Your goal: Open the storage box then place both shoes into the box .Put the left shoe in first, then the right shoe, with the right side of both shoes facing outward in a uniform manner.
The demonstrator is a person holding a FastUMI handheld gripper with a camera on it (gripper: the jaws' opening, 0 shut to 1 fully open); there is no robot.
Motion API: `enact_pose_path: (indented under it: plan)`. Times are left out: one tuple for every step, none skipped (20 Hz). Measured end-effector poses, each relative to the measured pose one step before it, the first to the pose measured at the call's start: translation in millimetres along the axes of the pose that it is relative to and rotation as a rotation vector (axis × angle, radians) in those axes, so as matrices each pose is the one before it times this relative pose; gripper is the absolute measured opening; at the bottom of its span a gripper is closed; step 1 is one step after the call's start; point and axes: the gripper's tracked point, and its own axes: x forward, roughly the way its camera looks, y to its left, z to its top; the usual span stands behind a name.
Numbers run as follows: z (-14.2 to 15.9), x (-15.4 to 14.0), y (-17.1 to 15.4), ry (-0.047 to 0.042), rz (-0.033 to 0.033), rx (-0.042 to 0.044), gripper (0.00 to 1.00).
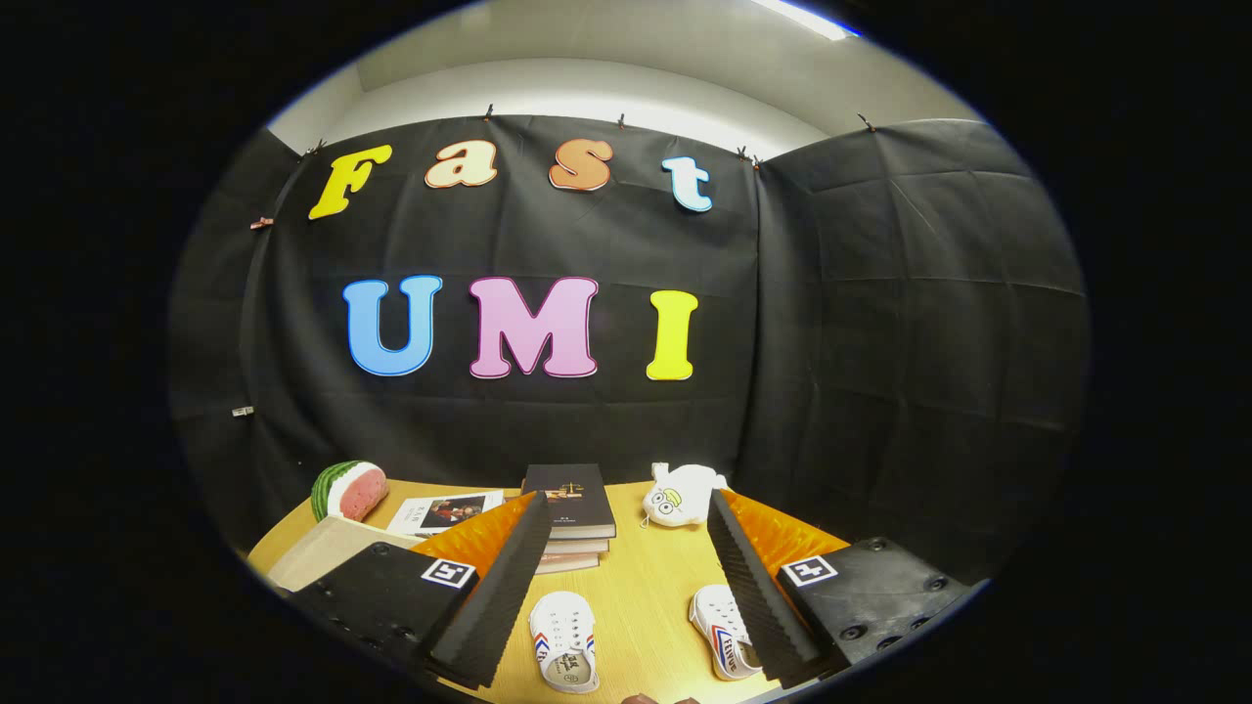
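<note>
1. Shoes: two small white canvas sneakers with striped sides lay on the wooden table (pixel 646 577), long axes running near-to-far.
2. Left shoe (pixel 564 640) sat between the spread fingers; right shoe (pixel 722 631) touched the right finger.
3. Gripper (pixel 626 606) was wide apart, holding nothing.
4. Stacked books (pixel 572 513) and plush toy (pixel 680 494) sat farther back.

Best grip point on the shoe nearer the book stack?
Take the white shoe across its narrow midsection, sides between the fingers, coming from above. It lies sole-down between the open claw fingers, long axis running along them, so only a slight shift toward it looks needed.
</note>
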Motion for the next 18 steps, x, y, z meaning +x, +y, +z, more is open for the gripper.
enact_pose_path:
  plan:
    - [-2.11, -0.58, 0.13, 0.00662, 0.00045, 0.00045, 0.97]
    - [-1.47, -0.57, -0.48, 0.0055, -0.0041, 0.00465, 0.97]
    - [0.08, -0.94, 1.5, -0.00079, 0.00176, 0.0115, 0.97]
    - [-1.21, -0.26, 1.92, 0.00519, 0.00298, 0.01282, 0.98]
    - [-3.21, -0.69, 1.53, 0.0058, 0.00472, 0.00995, 0.97]
    - [-1.6, 1.01, 0.89, 0.00603, 0.00046, 0.00279, 0.97]
    - [-1.31, 0.68, -0.37, 0.0064, -0.00105, 0.001, 0.97]
    - [-0.74, 0.9, 0.42, 0.00517, -0.00065, 0.00078, 0.97]
    - [-1.55, 0.09, 1.22, 0.00867, 0.0008, 0.00512, 0.97]
    - [-2.24, 0.81, 2.93, 0.01441, 0.00754, 0.00952, 0.97]
    - [-3.18, 1.79, 5.47, 0.01567, 0.01461, 0.01077, 0.97]
    - [-2.8, 2.87, 3.67, 0.01074, 0.00988, 0.00394, 0.98]
    - [-0.83, 2.85, 1.13, 0.00808, 0.00594, -0.00069, 0.98]
    - [-1.87, 2.83, 2.91, 0.00985, 0.00855, 0.00128, 0.99]
    - [-2.15, 3.03, 6.26, 0.0117, 0.01791, 0.00981, 0.99]
    - [-4.01, 1.55, 9.38, 0.0274, 0.0321, 0.01772, 0.99]
    - [-6.04, 1.24, 9.23, 0.02694, 0.03303, 0.01077, 0.99]
    - [-6.23, 2.98, 6.06, 0.03106, 0.01902, 0.00505, 0.99]
